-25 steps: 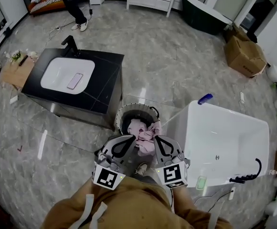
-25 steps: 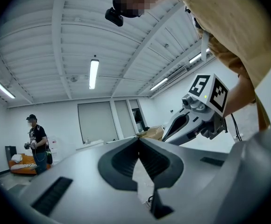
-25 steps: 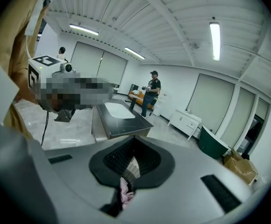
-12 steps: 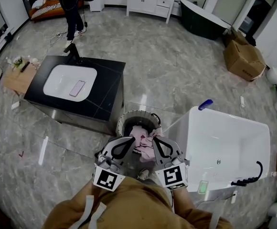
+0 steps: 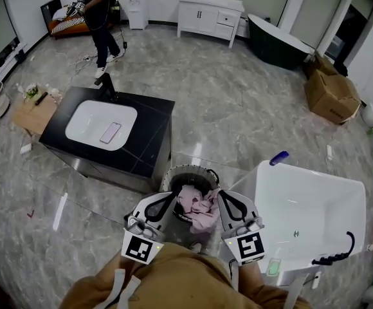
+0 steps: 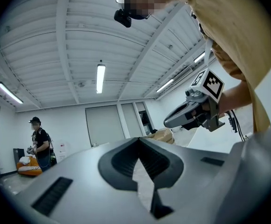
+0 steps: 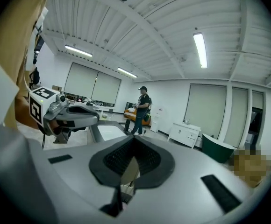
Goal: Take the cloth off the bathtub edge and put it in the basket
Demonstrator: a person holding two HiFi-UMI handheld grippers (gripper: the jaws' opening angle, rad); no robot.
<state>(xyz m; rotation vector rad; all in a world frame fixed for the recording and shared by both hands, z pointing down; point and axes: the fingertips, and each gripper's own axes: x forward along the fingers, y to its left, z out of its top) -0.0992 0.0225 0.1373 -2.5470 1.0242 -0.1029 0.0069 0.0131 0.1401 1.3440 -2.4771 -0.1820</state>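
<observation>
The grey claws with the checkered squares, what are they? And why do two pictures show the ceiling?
They are two hand-held grippers, tools a person squeezes to pinch things. The head view comes from a camera on the person's head, looking down. It shows the left gripper and the right gripper close to a round basket on the floor, beside a white bathtub. A pink cloth lies piled in the basket. The other two pictures come from small cameras riding on each gripper. Both grippers are tilted upward, so those cameras see the ceiling. Both grippers are shut and hold nothing.
</observation>
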